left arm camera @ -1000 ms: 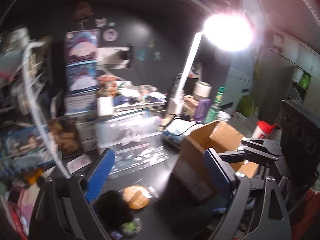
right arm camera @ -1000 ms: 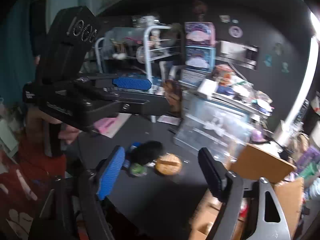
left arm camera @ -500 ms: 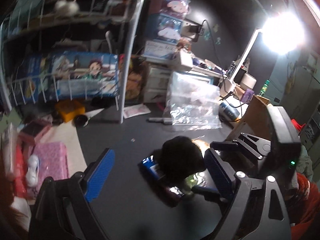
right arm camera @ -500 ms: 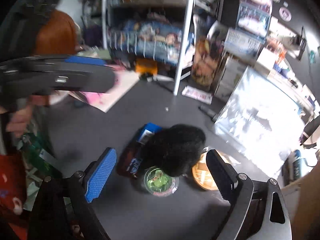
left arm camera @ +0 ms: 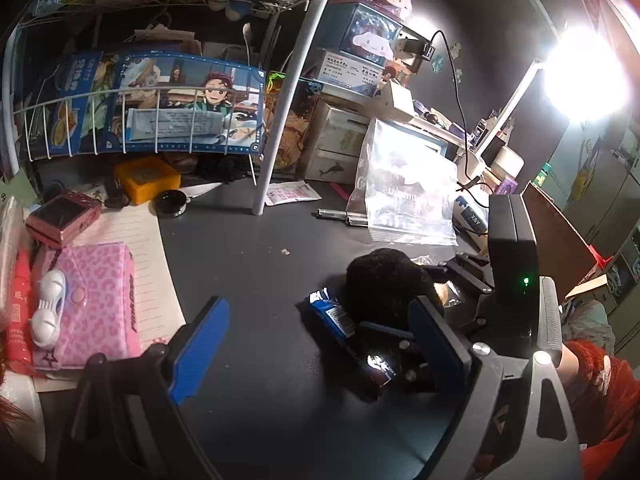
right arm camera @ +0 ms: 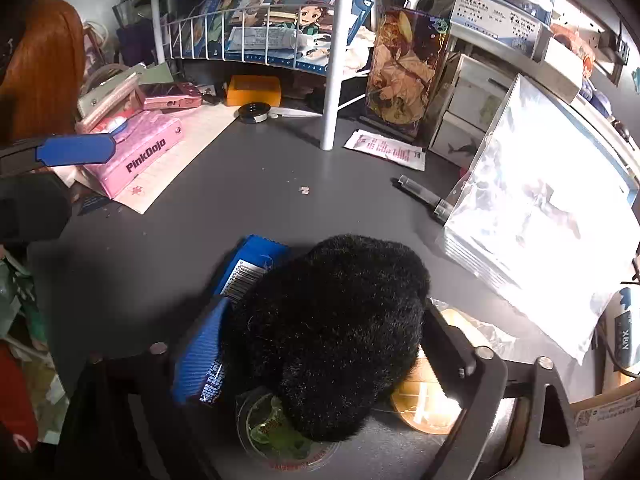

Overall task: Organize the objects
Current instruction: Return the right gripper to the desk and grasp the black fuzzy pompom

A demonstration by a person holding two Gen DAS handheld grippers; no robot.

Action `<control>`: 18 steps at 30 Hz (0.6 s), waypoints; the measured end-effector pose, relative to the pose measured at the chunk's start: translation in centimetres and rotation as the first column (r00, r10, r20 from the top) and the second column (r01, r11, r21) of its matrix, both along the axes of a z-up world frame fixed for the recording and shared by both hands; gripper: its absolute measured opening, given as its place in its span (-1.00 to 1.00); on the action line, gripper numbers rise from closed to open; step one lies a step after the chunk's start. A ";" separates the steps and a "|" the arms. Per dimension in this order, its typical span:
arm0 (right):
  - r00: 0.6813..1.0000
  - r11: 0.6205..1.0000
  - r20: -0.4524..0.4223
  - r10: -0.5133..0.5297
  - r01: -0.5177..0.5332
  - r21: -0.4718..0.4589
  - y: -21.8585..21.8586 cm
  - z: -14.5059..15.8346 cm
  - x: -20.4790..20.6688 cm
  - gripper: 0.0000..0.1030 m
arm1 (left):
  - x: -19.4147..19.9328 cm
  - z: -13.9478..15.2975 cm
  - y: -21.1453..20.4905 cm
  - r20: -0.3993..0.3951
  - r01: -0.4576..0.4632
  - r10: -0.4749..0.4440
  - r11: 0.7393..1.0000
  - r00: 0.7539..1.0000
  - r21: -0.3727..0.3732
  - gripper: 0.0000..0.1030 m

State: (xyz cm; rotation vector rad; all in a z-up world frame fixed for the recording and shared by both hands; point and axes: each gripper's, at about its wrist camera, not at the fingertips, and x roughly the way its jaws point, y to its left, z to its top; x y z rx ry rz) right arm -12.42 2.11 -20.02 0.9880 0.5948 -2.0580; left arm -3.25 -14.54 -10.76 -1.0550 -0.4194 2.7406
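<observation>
- The right gripper [right arm camera: 320, 344] is down over the black furry pouch [right arm camera: 336, 332] at the near middle of the dark desk [right arm camera: 224, 200], its jaws closing with the pouch between them; the blue pad is against the fur on the left, and whether the right finger presses yet cannot be told
- The pouch lies on top of a small heap: a blue snack bar [right arm camera: 252, 268] pokes out at its left, a clear-lidded cup with green contents [right arm camera: 272, 432] peeks from under its near edge, and a wrapped round pastry [right arm camera: 428, 400] sits just to its right
- The left gripper [left arm camera: 320, 340] hangs with jaws wide apart and nothing in them, over bare desk just left of that same heap
- From the left wrist view, the snack bar [left arm camera: 340, 328] runs from far left to near right beside the pouch [left arm camera: 384, 280], with the right tool crowding in behind
- Step in hand, by the look of it: grasping the pouch to lift it off the pile
- The next move calls for a firm squeeze on soft fur, then a straight lift so the bar and the cup underneath are not dragged along
- A cardboard box [left arm camera: 560, 232] stands at the right, a likely place to drop things, though that is a guess
- A pink PinkDojo case [right arm camera: 136, 152] sits at the far left, well apart from the action
</observation>
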 end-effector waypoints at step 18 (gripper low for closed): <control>0.994 0.969 -0.045 0.100 -0.107 -0.221 3.3 8.0 4.8 0.31 | -0.4 4.4 4.1 -0.053 0.195 -0.191 0.977 0.980 0.084 0.73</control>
